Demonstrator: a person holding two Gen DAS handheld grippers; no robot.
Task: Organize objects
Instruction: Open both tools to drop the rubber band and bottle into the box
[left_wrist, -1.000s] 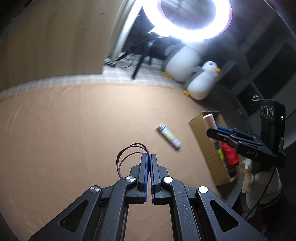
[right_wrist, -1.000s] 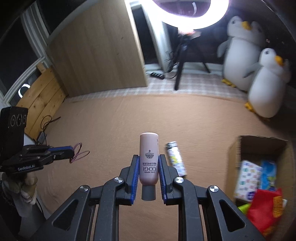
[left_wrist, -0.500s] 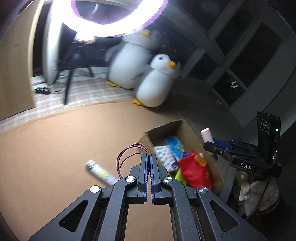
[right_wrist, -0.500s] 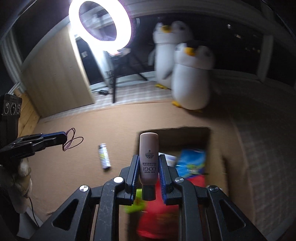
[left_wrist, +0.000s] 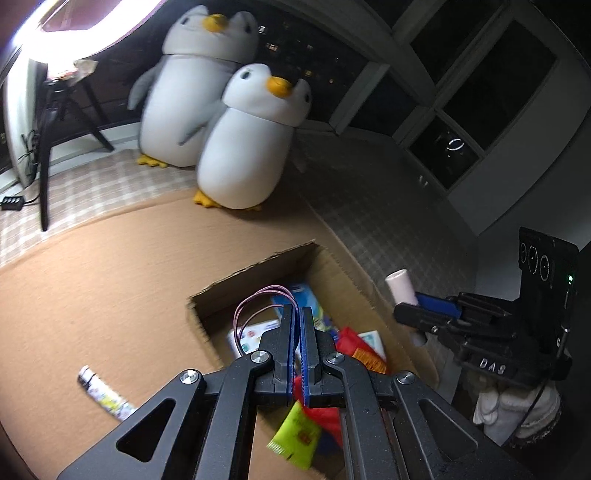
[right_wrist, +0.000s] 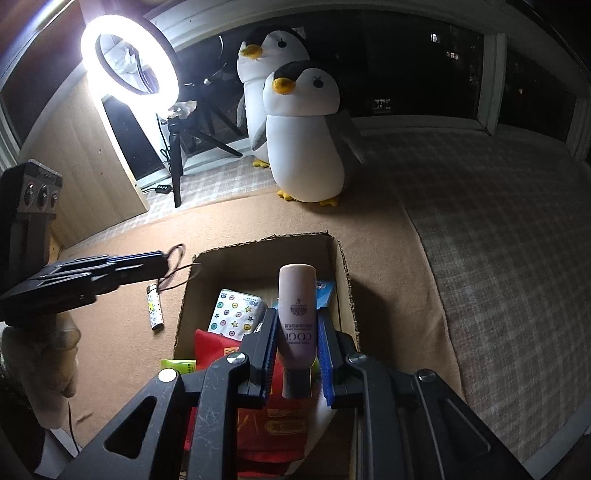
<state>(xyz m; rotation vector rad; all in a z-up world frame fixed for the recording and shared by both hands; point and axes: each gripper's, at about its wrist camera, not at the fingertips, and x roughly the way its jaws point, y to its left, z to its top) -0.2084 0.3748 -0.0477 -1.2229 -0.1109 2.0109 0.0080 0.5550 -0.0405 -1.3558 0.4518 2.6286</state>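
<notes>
An open cardboard box (left_wrist: 258, 264) (right_wrist: 258, 243) lies on the brown mat and holds a red pouch (right_wrist: 212, 345), a star-patterned packet (right_wrist: 236, 314), a blue packet (right_wrist: 327, 291) and a green tube (left_wrist: 295, 435). My left gripper (left_wrist: 295, 312) (right_wrist: 160, 263) is shut on a thin pink hair tie (left_wrist: 255, 301) (right_wrist: 177, 267), whose loops hang over the box's left rim. My right gripper (right_wrist: 297, 317) (left_wrist: 415, 308) is shut on a pale pink cosmetic tube (right_wrist: 297, 302) (left_wrist: 398, 284), held cap-down above the box.
A patterned lighter (left_wrist: 103, 391) (right_wrist: 155, 306) lies on the mat left of the box. Two plush penguins (right_wrist: 304, 136) stand behind it. A ring light (right_wrist: 129, 59) on a tripod (right_wrist: 177, 166) is at the back left. A checked blanket (right_wrist: 498, 240) lies to the right.
Both grippers have swung right across the mat, each still gripping its object. The box has come from the right side of both views to beneath both sets of fingers; the lighter is now to their left.
</notes>
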